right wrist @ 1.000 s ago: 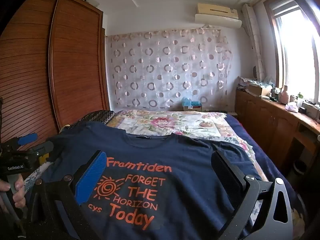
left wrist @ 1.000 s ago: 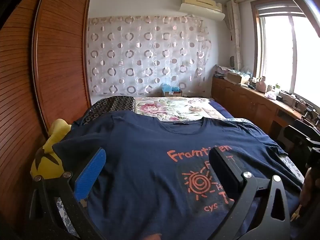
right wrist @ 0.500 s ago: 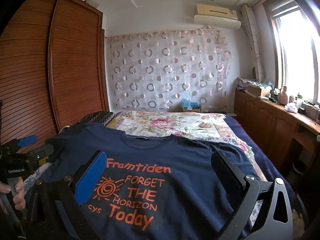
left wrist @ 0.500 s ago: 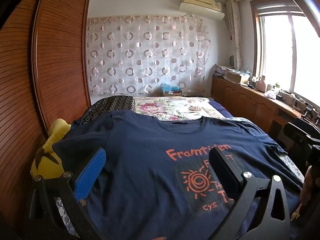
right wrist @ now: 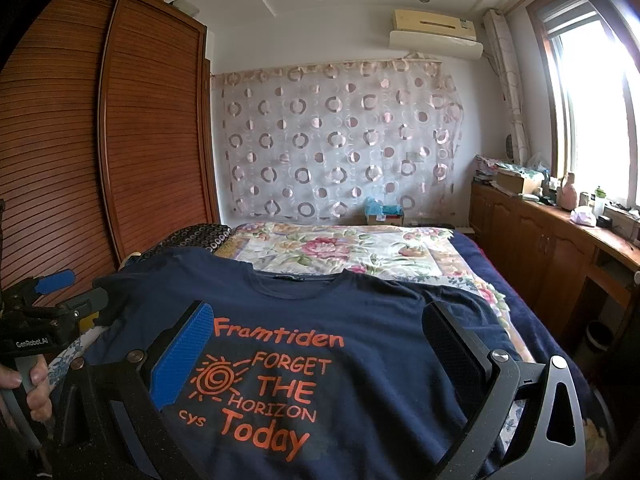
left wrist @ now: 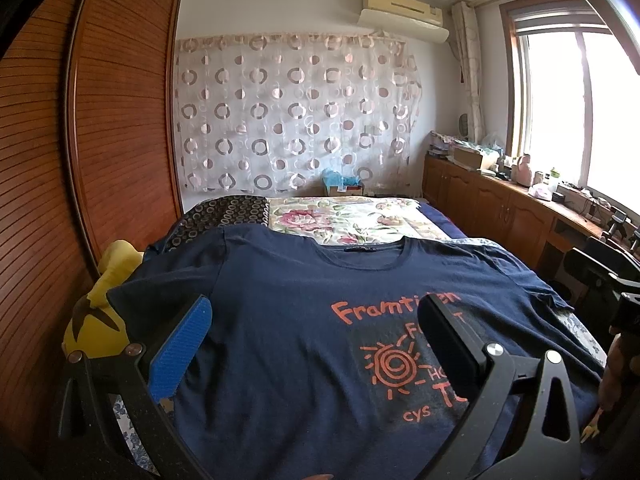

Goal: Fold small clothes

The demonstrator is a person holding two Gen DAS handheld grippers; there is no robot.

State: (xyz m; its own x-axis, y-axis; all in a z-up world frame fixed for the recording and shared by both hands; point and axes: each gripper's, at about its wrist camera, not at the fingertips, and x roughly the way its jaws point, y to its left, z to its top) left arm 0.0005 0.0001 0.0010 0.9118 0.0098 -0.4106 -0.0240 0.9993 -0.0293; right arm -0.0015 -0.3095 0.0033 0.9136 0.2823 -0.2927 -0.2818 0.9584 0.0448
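- T-shirt (left wrist: 280, 340), navy blue, is lying spread flat and face up across the near end of the bed (right wrist: 532, 320), collar pointing away from me toward the far wall
- Orange print is reading "Framtiden FORGET THE HORIZON Today" with a spiral sun beside it; in the right wrist view the whole print is showing between my fingers
- I am holding my left tongs (left wrist: 316, 344) above the left half of the shirt, both fingers spread wide apart with only cloth showing between them; they are gripping nothing
- I am holding my right tongs (right wrist: 320, 348) above the chest print, fingers likewise spread wide, gripping nothing
- Blue pad on the left finger (right wrist: 182, 360) is facing inward in each wrist view; the opposite finger is showing black
- In the right wrist view my left hand (right wrist: 24, 388) is wrapping the handle of the other tongs at the left edge, beside the shirt's left sleeve
- Yellow plush toy (left wrist: 100, 320) is lying off the shirt's left sleeve, against the slatted wooden wardrobe (left wrist: 80, 140)
- Floral bedspread (right wrist: 340, 248) is covering the bed beyond the collar, with a dark ring-patterned pillow (left wrist: 224, 216) to its left
- Sheer curtain with ring pattern (left wrist: 296, 120) is hanging on the far wall, under an air conditioner (left wrist: 404, 12)
- Wooden cabinets (right wrist: 540, 248) with clutter on top are running along the window side
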